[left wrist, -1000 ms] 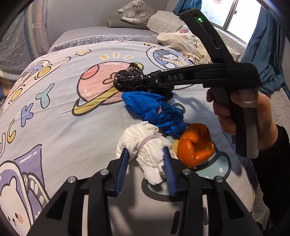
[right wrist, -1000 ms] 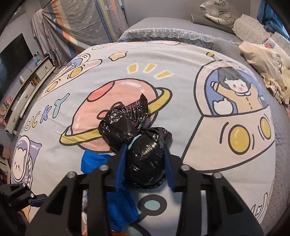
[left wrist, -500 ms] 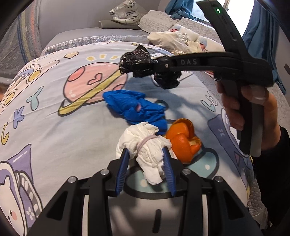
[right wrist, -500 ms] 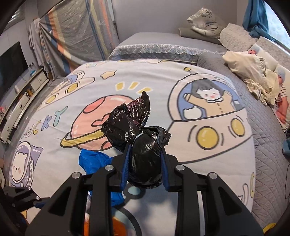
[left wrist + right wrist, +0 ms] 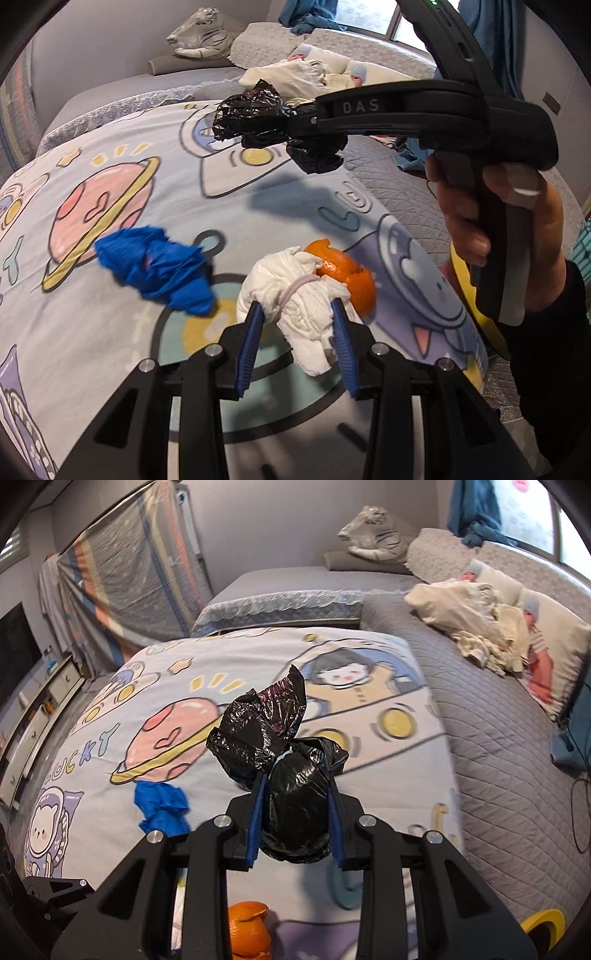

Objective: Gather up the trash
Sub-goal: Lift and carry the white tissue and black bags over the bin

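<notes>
Two pieces grabbed already: ur right gripper [image 5: 295, 805] pinches the black bag [image 5: 284, 771] up off the bedsheet [image 5: 110, 332], left gripper [image 5: 297, 332] clamps the white wad [image 5: 295, 295] just beside the orange peel [image 5: 343, 269], prob so both go binward together.

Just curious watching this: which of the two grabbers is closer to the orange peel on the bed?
Left. The left gripper, shut on a white tissue wad, sits right beside the orange peel. The right gripper is raised well above the bed, holding a black bag.
</notes>
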Demonstrator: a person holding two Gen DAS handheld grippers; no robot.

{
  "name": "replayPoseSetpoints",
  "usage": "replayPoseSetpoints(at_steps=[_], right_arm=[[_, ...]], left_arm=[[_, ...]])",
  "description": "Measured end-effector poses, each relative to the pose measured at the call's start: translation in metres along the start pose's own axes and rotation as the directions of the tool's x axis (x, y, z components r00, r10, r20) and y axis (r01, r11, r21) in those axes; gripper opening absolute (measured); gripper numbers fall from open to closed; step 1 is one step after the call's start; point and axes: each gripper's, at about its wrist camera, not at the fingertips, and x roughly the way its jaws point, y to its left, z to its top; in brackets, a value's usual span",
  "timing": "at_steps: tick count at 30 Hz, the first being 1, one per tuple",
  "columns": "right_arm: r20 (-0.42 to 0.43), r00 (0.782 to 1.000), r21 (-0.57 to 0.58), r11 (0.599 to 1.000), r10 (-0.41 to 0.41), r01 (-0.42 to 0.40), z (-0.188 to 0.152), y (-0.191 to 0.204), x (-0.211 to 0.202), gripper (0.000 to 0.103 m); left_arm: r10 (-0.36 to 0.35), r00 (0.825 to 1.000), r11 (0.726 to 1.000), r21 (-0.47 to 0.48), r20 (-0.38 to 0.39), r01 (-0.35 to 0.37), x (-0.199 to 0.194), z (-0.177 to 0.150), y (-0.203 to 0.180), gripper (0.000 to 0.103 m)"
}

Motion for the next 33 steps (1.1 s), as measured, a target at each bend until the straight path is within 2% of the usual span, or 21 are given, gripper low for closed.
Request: replayPoseSetpoints(at_steps=[7,18,26,33], right_arm=[[0.028,0.999,0.067,0.997,-0.034,0.032,-0.011,-0.044,-0.027,0.028],[0.066,0.996,0.173,0.984,-0.059,0.047,-0.038,-0.098,-0.072,0.028],[0.119,0.986,0.229,0.97,-0.116,0.087,-0.059,-0.13,-0.122,0.028],[0.141,0.973,0.284,0.949,-0.184,0.138,-0.088,-0.156,-0.168,0.028]], left_arm=[[-0.028,1.0,0.997,0.071,0.004,0.027,0.007,0.015,-0.036,0.035],[-0.044,0.999,0.989,0.144,0.005,0.043,0.004,0.022,-0.07,0.035],[-0.058,0.998,0.98,0.194,0.021,0.053,-0.006,0.025,-0.094,0.035],[-0.101,0.994,0.964,0.249,0.037,0.088,-0.012,0.03,-0.13,0.035]])
